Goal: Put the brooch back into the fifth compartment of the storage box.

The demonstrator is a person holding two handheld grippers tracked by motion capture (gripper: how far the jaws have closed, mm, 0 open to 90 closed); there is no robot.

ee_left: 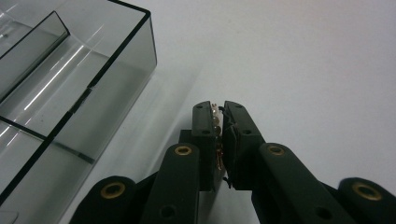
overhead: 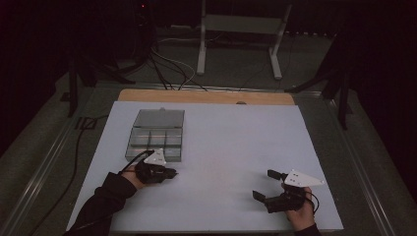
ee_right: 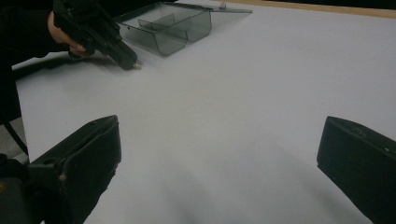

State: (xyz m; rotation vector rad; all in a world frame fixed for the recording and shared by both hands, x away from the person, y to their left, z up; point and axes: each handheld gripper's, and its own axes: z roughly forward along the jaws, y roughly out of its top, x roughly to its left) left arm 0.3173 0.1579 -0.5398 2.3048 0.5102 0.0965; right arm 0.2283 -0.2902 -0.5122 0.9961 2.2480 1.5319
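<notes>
Resting low on the white table top (overhead: 221,147), the left gripper (overhead: 169,172) sits just in front of the clear plastic box (overhead: 156,135), near the box's front corner. In the left gripper view its two black jaws are pressed together, and a small thing (ee_left: 216,122) with pale and brassy bits is pinched between the pads; what it is cannot be told. The box (ee_left: 70,84) stands just beside the jaws in that view, its smoky walls and inner dividers showing, its lid lying open behind it in the high view. The right gripper (overhead: 264,185) is held well apart, toward the near right corner of the table, with its jaws spread wide and nothing between them. From the right gripper view the left gripper (ee_right: 133,65) points its tip down at the table close to the box (ee_right: 168,25).
</notes>
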